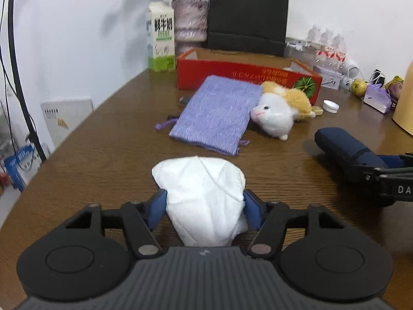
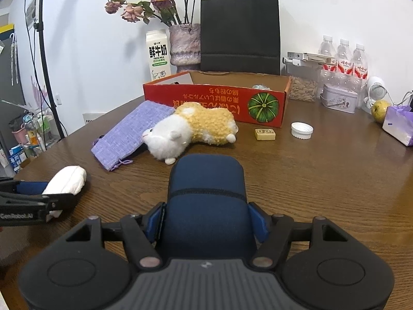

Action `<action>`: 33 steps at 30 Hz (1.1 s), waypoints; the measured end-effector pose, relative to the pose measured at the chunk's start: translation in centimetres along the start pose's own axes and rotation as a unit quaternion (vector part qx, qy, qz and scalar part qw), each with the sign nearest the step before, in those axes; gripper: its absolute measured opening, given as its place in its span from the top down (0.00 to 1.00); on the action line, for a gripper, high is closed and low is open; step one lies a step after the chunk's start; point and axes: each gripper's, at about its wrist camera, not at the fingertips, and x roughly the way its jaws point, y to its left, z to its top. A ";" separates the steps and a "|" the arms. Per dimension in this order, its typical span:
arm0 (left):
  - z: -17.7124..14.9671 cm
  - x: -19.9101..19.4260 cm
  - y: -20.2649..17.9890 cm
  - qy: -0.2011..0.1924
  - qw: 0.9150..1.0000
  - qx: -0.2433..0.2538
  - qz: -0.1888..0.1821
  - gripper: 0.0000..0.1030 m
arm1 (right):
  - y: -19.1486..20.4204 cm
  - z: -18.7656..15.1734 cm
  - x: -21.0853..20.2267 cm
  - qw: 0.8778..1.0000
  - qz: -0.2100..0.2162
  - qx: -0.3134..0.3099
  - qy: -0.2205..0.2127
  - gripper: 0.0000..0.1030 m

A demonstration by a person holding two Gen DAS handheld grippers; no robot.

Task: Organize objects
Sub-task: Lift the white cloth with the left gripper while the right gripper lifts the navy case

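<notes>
My left gripper [image 1: 205, 196] is shut on a white folded face mask [image 1: 204, 186], which sticks out forward over the brown table. In the right wrist view the mask [image 2: 68, 180] and left gripper [image 2: 44, 197] show at the left. My right gripper [image 2: 206, 206] is shut on a dark blue zipped case [image 2: 206, 178]; the left wrist view has this case [image 1: 343, 147] at the right. Ahead lie a purple knitted pouch [image 1: 216, 113] and a white and tan plush hamster [image 2: 191, 126]. Behind them stands an open red cardboard box [image 2: 206, 98].
A white cap [image 2: 302, 130] and a small yellow block [image 2: 265, 134] lie right of the hamster. Along the wall stand a milk carton [image 2: 158, 54], a vase of dried roses [image 2: 184, 44], a black paper bag [image 2: 240, 33], water bottles [image 2: 343, 59], a tin [image 2: 339, 99] and an apple [image 2: 379, 109].
</notes>
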 end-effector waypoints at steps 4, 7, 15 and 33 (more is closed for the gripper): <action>0.5 -1.0 0.0 -0.009 1.000 0.004 -0.013 0.48 | 0.1 0.1 -0.3 1.000 0.002 0.001 -0.003 0.36; 0.7 -1.4 -0.1 -0.013 1.000 0.007 -0.017 0.50 | 0.2 0.1 -0.5 1.000 0.003 0.000 -0.007 0.36; 1.5 -2.3 -0.4 -0.024 0.999 0.011 -0.028 0.51 | 0.4 0.7 -1.2 1.000 0.004 -0.003 -0.015 0.36; 5.2 -1.8 -1.0 -0.039 0.998 0.020 -0.040 0.51 | 1.0 3.9 -1.4 0.999 0.003 -0.007 -0.031 0.36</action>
